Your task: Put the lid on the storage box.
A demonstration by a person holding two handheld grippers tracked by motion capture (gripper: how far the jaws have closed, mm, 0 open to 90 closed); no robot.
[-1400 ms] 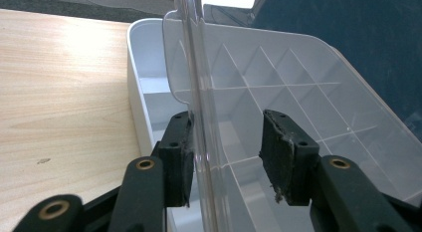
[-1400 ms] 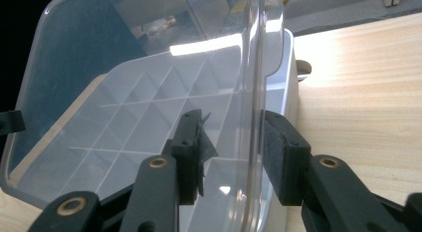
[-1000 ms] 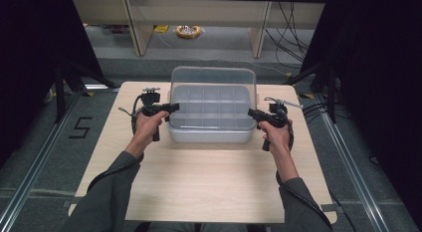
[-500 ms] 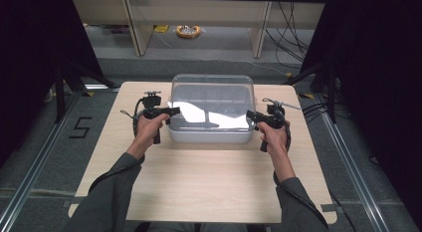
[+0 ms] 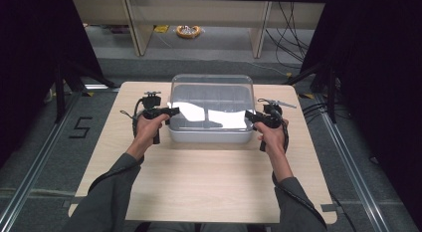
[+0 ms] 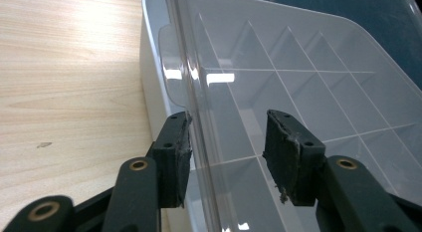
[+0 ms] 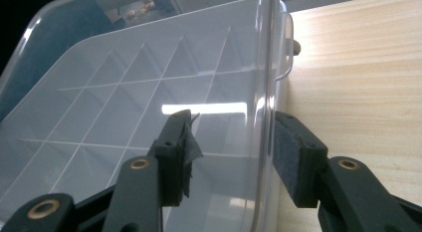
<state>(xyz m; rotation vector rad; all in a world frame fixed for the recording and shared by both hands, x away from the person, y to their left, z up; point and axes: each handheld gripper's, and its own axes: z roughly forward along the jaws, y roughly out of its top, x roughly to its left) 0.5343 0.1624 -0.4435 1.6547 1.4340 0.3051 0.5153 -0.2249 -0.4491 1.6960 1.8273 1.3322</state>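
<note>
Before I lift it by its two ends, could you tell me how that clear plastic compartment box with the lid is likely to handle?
The clear plastic compartment box probably weighs little: its divided cells look empty. Its glossy walls may slip between the pads, since the left gripper and right gripper straddle only a thin lid edge. The thin lid could flex.

One clear plastic compartment box (image 5: 211, 112) with one transparent lid (image 6: 308, 77), on one wooden table (image 5: 199, 182). Two handheld grippers: one left gripper (image 5: 171, 111), one right gripper (image 5: 247, 115). Two hands, two grey sleeves. Compartment count unclear through glare.
</note>
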